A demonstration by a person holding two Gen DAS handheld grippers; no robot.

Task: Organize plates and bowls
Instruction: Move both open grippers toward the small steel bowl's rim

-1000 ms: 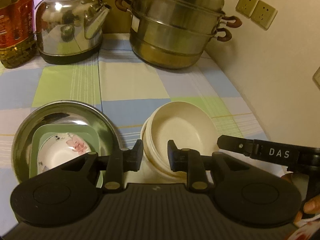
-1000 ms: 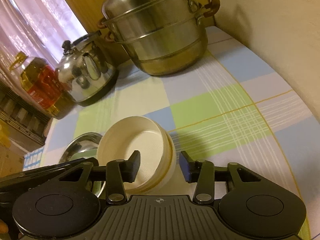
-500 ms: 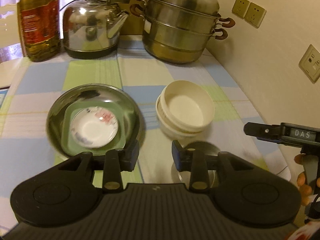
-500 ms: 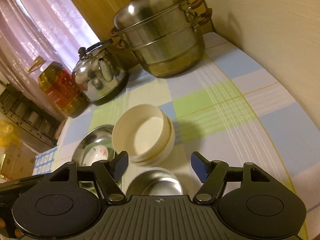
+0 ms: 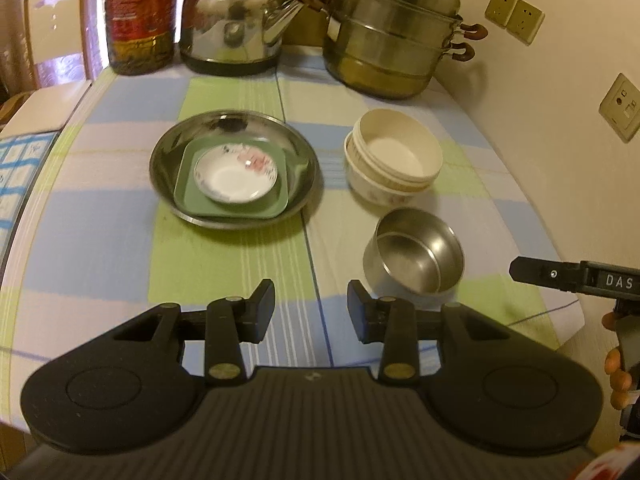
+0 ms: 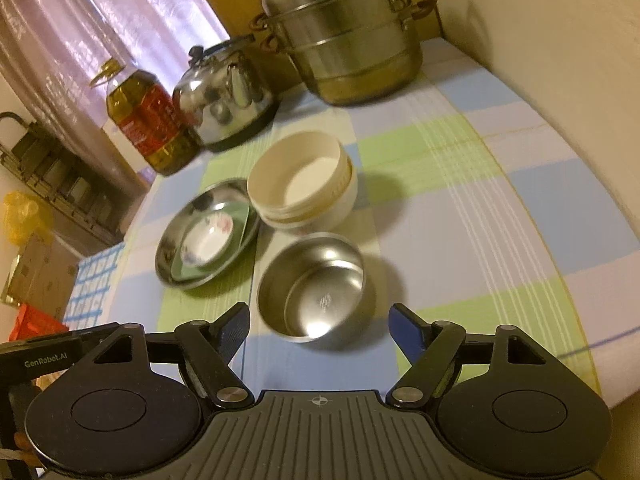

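Observation:
A stack of cream bowls stands on the checked tablecloth. Left of it a steel plate holds a green square dish with a small white flowered saucer on top. A small steel bowl stands alone in front of the cream stack. My left gripper is open and empty, low over the cloth, near the steel bowl's left side. My right gripper is wide open and empty, just behind the steel bowl.
At the back stand an oil bottle, a steel kettle and a tiered steel steamer pot. The wall with sockets runs along the right. The table's edge is close on the left and front right.
Both grippers have pulled back from the cream bowl stack. The right gripper has opened wide. The small steel bowl has come into view in front of the stack.

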